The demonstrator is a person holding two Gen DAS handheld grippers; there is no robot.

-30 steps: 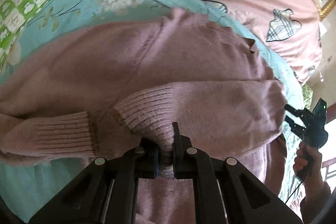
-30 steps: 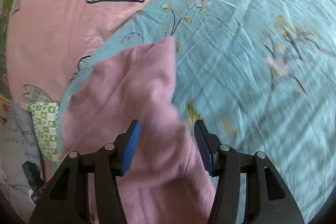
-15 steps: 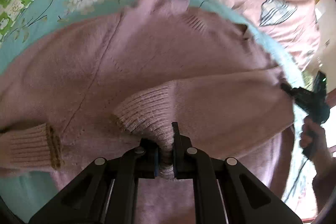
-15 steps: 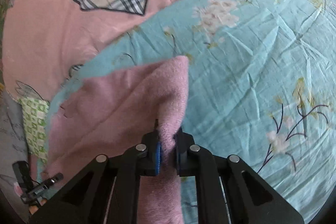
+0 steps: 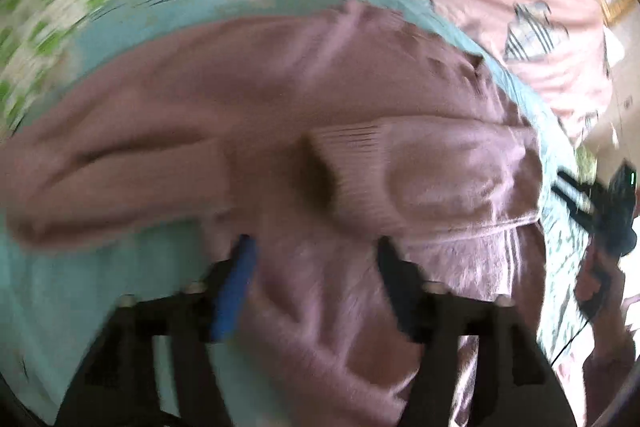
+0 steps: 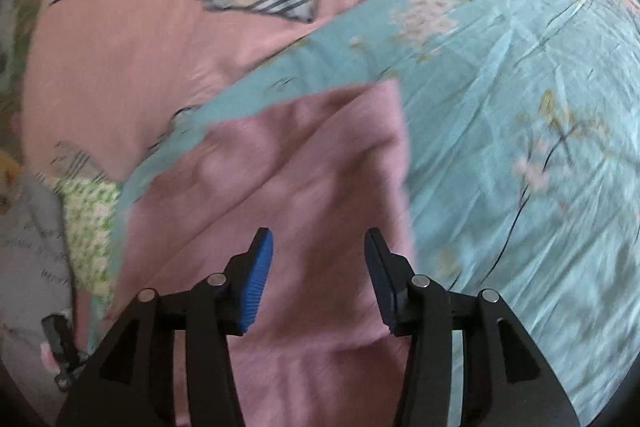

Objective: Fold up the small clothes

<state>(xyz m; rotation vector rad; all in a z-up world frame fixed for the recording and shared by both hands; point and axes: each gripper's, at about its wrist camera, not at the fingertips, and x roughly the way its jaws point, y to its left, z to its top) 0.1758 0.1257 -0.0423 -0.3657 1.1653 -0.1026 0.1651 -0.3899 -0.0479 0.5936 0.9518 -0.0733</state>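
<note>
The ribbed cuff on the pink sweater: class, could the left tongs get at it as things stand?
Probably yes. The left tongs, jaws just opened with only sweater beneath, hover near the ribbed cuff, which lies exposed on top, nothing across it.

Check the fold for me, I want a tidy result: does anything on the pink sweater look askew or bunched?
Yes. The ribbed cuff of the pink sweater lies folded across its body, puffed up rather than flat, with rumpled knit just below it. No damage shows, though the left wrist view is blurred.
</note>
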